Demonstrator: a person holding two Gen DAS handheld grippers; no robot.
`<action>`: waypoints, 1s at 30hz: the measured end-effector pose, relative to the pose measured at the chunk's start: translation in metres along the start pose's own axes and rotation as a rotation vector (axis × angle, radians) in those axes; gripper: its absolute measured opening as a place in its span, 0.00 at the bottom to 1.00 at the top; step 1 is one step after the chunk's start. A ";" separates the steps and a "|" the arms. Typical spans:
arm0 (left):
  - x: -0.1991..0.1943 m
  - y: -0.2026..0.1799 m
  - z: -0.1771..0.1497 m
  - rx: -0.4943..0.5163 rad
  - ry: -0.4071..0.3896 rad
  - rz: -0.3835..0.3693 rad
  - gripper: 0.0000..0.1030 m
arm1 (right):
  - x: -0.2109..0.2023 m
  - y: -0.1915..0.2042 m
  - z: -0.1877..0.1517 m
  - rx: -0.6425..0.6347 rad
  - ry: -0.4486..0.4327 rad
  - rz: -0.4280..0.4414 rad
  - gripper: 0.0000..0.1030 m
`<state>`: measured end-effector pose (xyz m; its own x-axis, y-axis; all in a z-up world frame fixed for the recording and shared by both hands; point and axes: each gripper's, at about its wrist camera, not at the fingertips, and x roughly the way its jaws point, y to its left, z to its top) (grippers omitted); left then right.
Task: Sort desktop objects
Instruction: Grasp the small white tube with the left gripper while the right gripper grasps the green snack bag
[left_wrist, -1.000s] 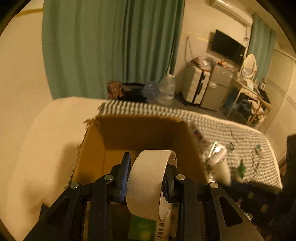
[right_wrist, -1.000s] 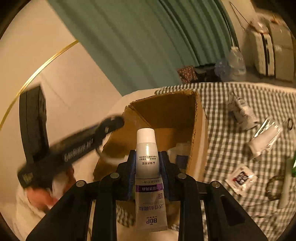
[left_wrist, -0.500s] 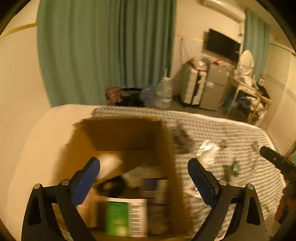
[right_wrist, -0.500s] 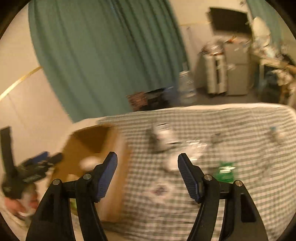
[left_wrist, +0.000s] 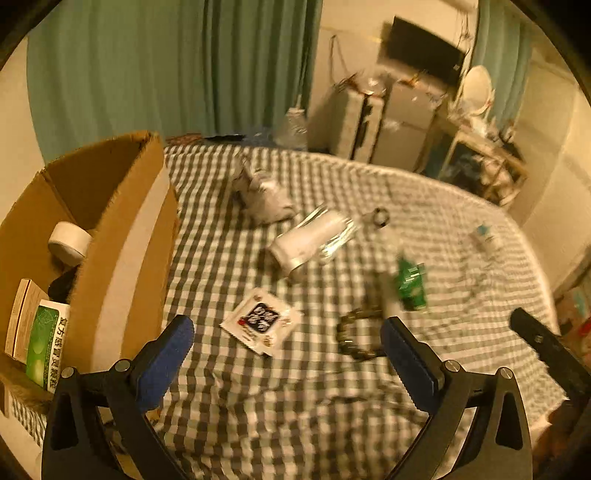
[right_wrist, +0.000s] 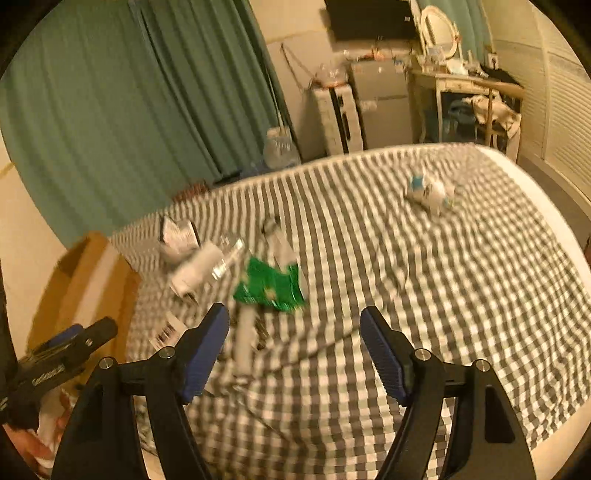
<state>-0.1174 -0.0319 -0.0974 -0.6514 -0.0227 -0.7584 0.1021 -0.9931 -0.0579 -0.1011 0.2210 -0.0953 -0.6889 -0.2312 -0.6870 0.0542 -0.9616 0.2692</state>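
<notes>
A brown cardboard box (left_wrist: 122, 236) stands at the left on a checked cloth (left_wrist: 295, 406). Inside it lie a white tape roll (left_wrist: 68, 242) and a green-and-white carton (left_wrist: 46, 345). My left gripper (left_wrist: 286, 350) is open and empty above the cloth, right of the box. Ahead of it lie a white sachet with black print (left_wrist: 260, 321), a clear-wrapped white roll (left_wrist: 314, 240), a green packet (left_wrist: 410, 284) and a dark bracelet (left_wrist: 356, 334). My right gripper (right_wrist: 295, 347) is open and empty above the cloth, near the green packet (right_wrist: 271, 286). A small white bottle (right_wrist: 428, 192) lies far right.
A crumpled grey-white pouch (left_wrist: 262, 195) lies at the back of the cloth. The left gripper's body (right_wrist: 59, 362) shows at the left of the right wrist view. Green curtains (left_wrist: 166, 66), a suitcase (left_wrist: 354, 125) and a dresser (right_wrist: 469, 99) stand behind the bed.
Both grippers opened and let go: the tape roll and the white tube dropped into the box. Both then swung right, away from the box, over the checked cloth.
</notes>
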 end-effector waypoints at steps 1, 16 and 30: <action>0.011 0.000 0.000 0.006 0.008 0.053 1.00 | 0.009 0.000 -0.001 -0.002 0.009 0.016 0.71; 0.096 0.021 -0.031 -0.072 0.154 0.136 1.00 | 0.108 0.022 0.012 -0.036 0.081 0.068 0.86; 0.117 0.030 -0.028 -0.061 0.129 0.068 0.62 | 0.135 -0.013 0.014 0.092 0.206 0.073 0.24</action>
<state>-0.1699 -0.0612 -0.2057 -0.5401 -0.0711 -0.8386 0.1908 -0.9808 -0.0397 -0.2045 0.2040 -0.1821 -0.5228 -0.3339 -0.7843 0.0257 -0.9258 0.3770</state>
